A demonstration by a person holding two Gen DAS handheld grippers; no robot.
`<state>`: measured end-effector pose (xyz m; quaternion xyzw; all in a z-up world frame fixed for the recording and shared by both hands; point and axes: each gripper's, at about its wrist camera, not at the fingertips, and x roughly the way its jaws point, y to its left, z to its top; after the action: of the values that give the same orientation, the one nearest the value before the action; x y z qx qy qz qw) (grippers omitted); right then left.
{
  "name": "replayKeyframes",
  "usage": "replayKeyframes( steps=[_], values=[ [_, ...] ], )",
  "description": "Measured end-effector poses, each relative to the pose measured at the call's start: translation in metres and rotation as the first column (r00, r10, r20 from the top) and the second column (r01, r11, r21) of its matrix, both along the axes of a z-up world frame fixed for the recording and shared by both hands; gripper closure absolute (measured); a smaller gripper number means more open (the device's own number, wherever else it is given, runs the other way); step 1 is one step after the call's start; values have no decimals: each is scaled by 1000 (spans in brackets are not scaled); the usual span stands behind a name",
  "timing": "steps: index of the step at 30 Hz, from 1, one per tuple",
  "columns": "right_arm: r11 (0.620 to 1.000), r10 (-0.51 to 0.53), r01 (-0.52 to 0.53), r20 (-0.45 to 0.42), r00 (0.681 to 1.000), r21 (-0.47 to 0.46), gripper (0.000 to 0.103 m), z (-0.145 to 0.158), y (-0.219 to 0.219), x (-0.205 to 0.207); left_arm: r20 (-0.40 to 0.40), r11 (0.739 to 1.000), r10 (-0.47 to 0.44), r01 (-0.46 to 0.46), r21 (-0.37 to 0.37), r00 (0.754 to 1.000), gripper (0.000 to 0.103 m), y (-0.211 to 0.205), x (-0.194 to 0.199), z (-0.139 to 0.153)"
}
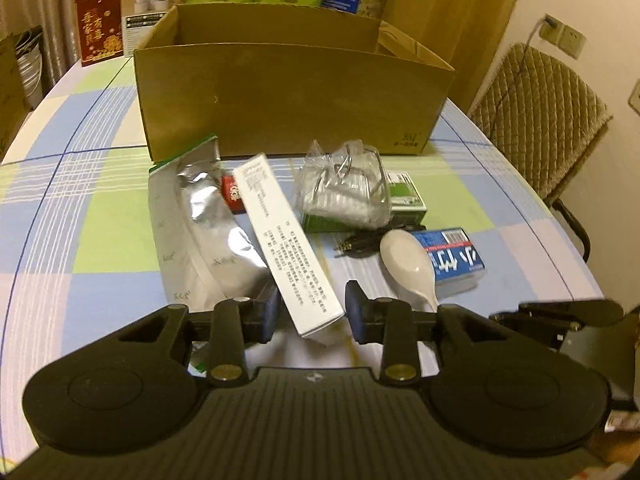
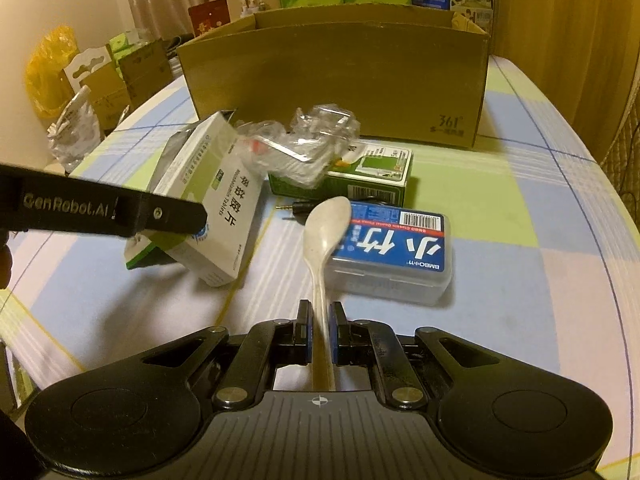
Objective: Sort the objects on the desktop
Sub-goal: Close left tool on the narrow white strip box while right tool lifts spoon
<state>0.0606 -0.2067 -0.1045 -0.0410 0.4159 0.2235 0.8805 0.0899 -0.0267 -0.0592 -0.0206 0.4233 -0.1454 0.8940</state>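
My right gripper is shut on the handle of a white spoon, whose bowl lies against a blue-labelled clear plastic case. The spoon also shows in the left wrist view. My left gripper is shut on the near end of a long white medicine box. That box sits tilted, partly hidden behind a black finger of the left gripper. An open cardboard box stands behind the pile.
A silver pouch, a small red item, a clear bag of metal clips, a green box and a black cable plug lie on the checked tablecloth. Cartons line the far edge; a chair stands right.
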Motion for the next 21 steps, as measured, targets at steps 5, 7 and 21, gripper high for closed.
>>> replayKeyframes(
  steps=[5, 7, 21],
  values=[
    [1000, 8, -8, -2, 1000, 8, 98, 2, 2, -4, -13, 995, -62, 62, 75, 998, 82, 0, -18, 7],
    [1000, 12, -12, -7, 1000, 6, 98, 2, 4, -5, -18, 995, -71, 72, 69, 997, 82, 3, -26, 8],
    [999, 31, -31, -1, 1000, 8, 97, -6, 10, 6, -12, 996, -69, 70, 53, 998, 77, 2, -7, 2]
  ],
)
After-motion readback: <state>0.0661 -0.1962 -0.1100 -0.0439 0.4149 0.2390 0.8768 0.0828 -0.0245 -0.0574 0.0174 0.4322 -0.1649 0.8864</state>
